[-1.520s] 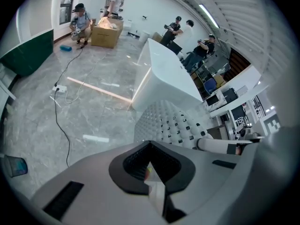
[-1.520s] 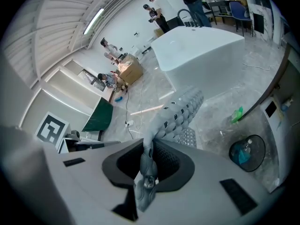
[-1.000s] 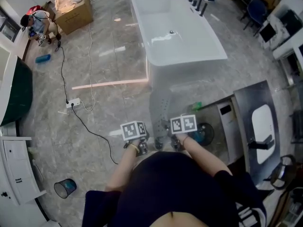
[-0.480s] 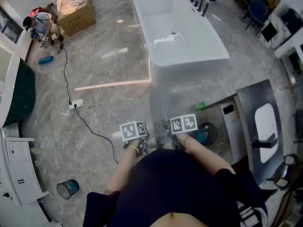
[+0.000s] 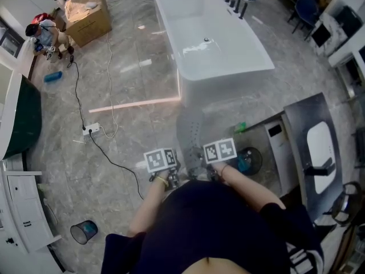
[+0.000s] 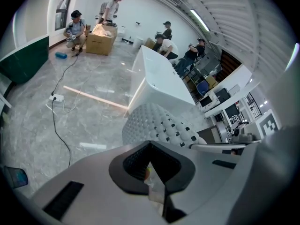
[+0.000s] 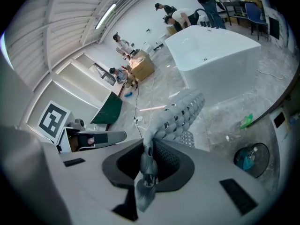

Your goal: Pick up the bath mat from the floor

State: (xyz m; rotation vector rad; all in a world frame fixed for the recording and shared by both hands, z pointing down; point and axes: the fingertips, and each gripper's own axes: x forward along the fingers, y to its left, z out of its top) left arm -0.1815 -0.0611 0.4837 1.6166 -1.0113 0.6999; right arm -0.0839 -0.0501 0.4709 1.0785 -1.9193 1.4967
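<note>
The bath mat is grey, rubbery and dotted with holes, and it is off the floor, stretching away from both grippers toward the bathtub. In the head view my left gripper and right gripper sit side by side just in front of the person's body, each at a near corner of the mat. In the left gripper view the mat rises beyond the jaws and a thin edge of it is pinched between them. In the right gripper view the mat is bunched, and the jaws are shut on its fold.
A white bathtub stands just beyond the mat. A power strip with a black cable lies at the left, a small bin at lower left. A metal counter with a sink is at the right. A person crouches by a cardboard box.
Both grippers keep their hold on the mat in almost the same place. Only the head view has drifted slightly.
</note>
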